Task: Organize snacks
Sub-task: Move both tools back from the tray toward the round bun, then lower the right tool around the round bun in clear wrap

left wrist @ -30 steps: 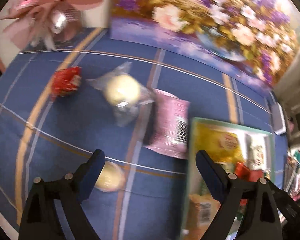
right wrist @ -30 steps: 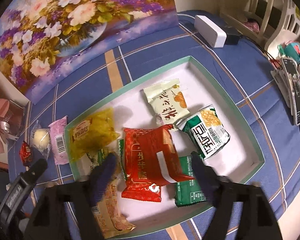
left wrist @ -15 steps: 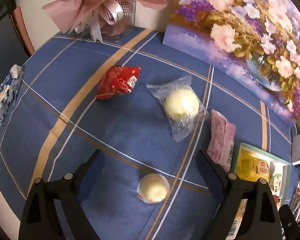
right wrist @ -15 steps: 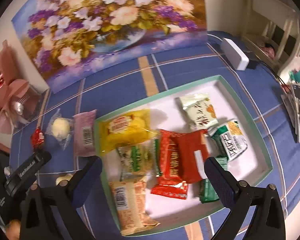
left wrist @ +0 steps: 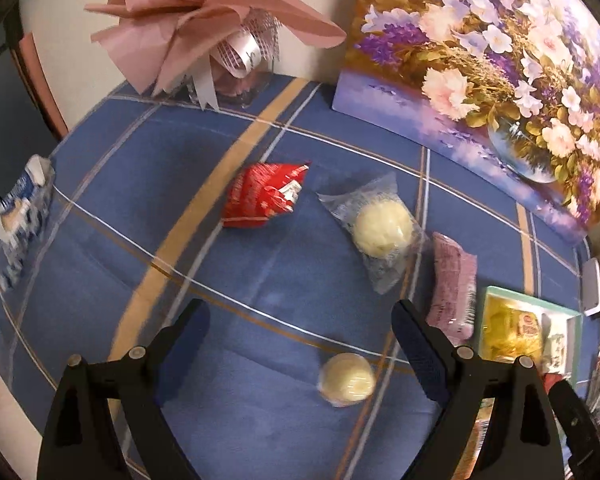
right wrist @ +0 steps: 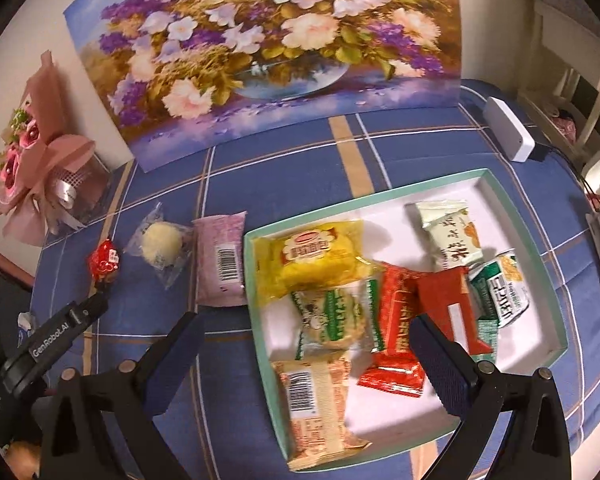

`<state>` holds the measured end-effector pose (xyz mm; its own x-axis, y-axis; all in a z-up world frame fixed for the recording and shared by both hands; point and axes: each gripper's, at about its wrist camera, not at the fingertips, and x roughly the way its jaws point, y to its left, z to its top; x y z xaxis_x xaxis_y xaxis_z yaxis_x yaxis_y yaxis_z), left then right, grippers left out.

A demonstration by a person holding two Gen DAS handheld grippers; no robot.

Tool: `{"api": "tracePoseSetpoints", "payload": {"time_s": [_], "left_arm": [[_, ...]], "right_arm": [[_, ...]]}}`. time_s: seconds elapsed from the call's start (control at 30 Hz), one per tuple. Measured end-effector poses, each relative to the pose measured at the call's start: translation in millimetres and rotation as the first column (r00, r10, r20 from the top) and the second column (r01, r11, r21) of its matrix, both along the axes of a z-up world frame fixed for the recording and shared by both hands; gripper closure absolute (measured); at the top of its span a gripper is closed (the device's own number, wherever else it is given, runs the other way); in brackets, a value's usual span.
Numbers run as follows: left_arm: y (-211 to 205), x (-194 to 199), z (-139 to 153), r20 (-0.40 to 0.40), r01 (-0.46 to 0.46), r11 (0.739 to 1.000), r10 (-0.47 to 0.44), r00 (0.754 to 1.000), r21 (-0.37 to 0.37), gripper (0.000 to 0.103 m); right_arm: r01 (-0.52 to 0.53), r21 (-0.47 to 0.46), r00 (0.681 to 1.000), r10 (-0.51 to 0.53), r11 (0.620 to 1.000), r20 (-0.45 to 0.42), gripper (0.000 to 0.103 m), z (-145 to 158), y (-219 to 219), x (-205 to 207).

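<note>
On the bench (right wrist: 284,168) a tray (right wrist: 512,204) lies to the right, with many snack packets (right wrist: 316,260) inside it, some overlapping. Just left of the tray lies a wrapped bar (right wrist: 220,260), then a bagged bun (right wrist: 162,242), then a small crinkled packet (right wrist: 105,260) farthest left. In front of these lies a round wrapped cake (left wrist: 346,378). Behind everything a flower painting (right wrist: 268,40) leans on the wall, with a bouquet (right wrist: 40,152) at its left.

Light: warm, dim indoor | Blur: slight, perhaps motion | Edges: fisheye bending, dark corners
</note>
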<state>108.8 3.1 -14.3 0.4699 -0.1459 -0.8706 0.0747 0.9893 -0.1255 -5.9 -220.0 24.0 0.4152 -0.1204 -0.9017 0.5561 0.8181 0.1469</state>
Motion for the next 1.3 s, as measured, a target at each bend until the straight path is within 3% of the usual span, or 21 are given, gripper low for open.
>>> {"api": "tracePoseSetpoints", "payload": {"time_s": [0.27,0.57,0.8,1.3], "left_arm": [[24,3,7,0.028,0.003,0.998,-0.004,1.0,0.055,0.011],[59,9,10,0.041,-0.061,0.994,0.057,0.998,0.096,0.011],[81,10,8,0.037,-0.098,0.991,0.095,0.995,0.088,0.011],[82,17,-42,-0.092,-0.12,0.983,0.133,0.987,0.137,0.01]], "right_arm": [[-0.036,-0.013,0.999,0.036,0.999,-0.009,0.0,-2,29,16],[-0.099,0.0,0.995,0.099,0.995,-0.004,0.0,-5,69,36],[-0.137,0.014,0.99,0.137,0.99,-0.006,0.0,-10,93,47],[-0.213,0.064,0.974,0.217,0.975,-0.071,0.0,-49,125,63]]}}
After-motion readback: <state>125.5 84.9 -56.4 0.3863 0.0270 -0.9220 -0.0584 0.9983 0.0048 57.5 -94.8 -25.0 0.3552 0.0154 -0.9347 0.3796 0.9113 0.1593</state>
